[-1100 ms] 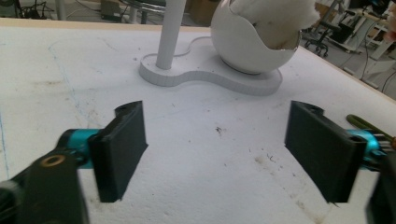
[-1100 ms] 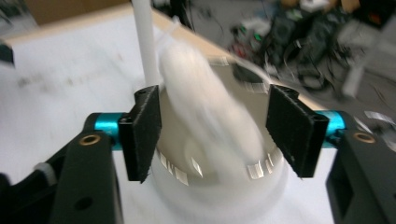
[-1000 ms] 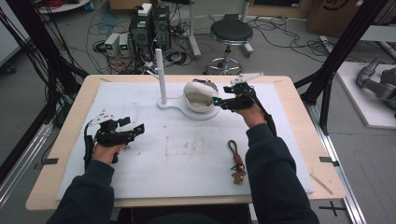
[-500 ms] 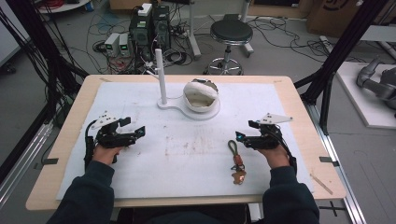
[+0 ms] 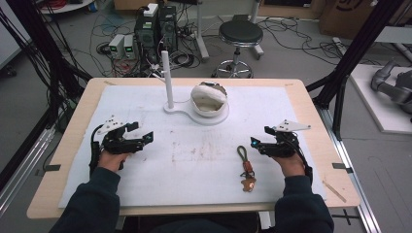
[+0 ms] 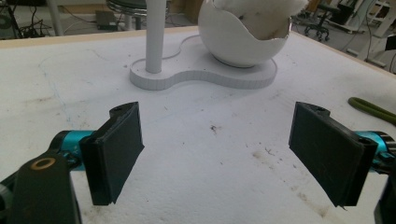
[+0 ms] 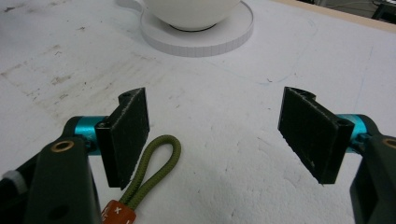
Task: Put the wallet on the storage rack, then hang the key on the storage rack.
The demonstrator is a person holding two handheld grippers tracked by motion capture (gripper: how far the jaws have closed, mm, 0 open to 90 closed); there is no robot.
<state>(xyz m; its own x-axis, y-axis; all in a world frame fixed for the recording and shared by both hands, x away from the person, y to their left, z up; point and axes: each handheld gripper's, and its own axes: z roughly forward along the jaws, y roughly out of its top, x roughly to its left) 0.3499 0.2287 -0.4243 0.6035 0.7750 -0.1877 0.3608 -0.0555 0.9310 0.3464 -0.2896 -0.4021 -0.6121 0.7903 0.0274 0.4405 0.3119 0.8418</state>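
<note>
Both grippers parked, wrists resting on tabletop [image 5: 311, 111], looks like ready pose. Left gripper [image 5: 141, 138] jaws wide open, empty. Right gripper [image 5: 256, 143] same, empty, just right of olive keychain lanyard [image 5: 244, 162]. Egg-shaped holder [image 5: 209, 99] beyond lanyard, untouched.

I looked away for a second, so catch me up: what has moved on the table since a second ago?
The right gripper pulled back from the white egg-shaped shell on the stand to the near right, beside the olive keychain loop, jaws open and empty. The left gripper barely shifted and stays open. Shell, stand post and keychain stayed put.
</note>
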